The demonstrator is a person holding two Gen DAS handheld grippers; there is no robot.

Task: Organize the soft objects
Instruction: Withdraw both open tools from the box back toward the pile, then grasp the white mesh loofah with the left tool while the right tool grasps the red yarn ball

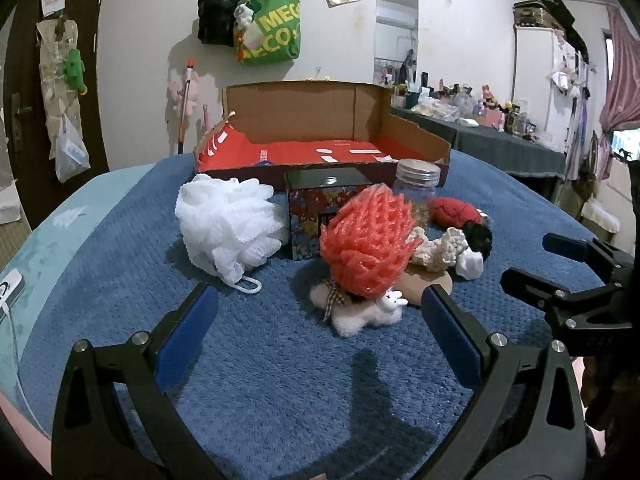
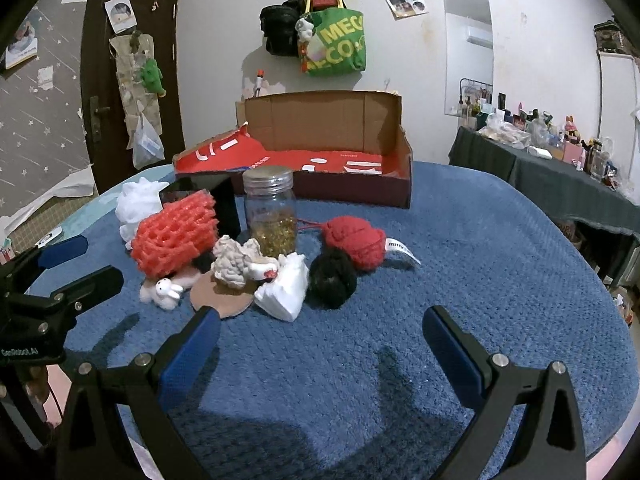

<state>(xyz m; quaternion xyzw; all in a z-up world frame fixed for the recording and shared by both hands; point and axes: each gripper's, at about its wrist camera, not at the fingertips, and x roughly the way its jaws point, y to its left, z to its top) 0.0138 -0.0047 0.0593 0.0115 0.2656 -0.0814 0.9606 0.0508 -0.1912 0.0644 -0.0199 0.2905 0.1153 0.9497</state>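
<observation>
A pile of soft items lies on the blue blanket (image 1: 280,380): a white bath pouf (image 1: 228,224), a coral foam net (image 1: 368,240), a small white plush bunny (image 1: 372,312), a cream knitted piece (image 2: 234,262), a red yarn ball (image 2: 354,240), a black yarn ball (image 2: 332,276) and a white folded cloth (image 2: 284,290). Behind them sits an open cardboard box (image 1: 320,136) with a red floor. My left gripper (image 1: 320,312) is open, just short of the bunny. My right gripper (image 2: 320,332) is open, in front of the white cloth, holding nothing.
A glass jar (image 2: 272,212) with golden contents and a dark patterned box (image 1: 320,216) stand among the soft items. A brown cardboard disc (image 2: 220,298) lies under the pile. A cluttered side table (image 2: 560,168) stands at right. Bags hang on the back wall.
</observation>
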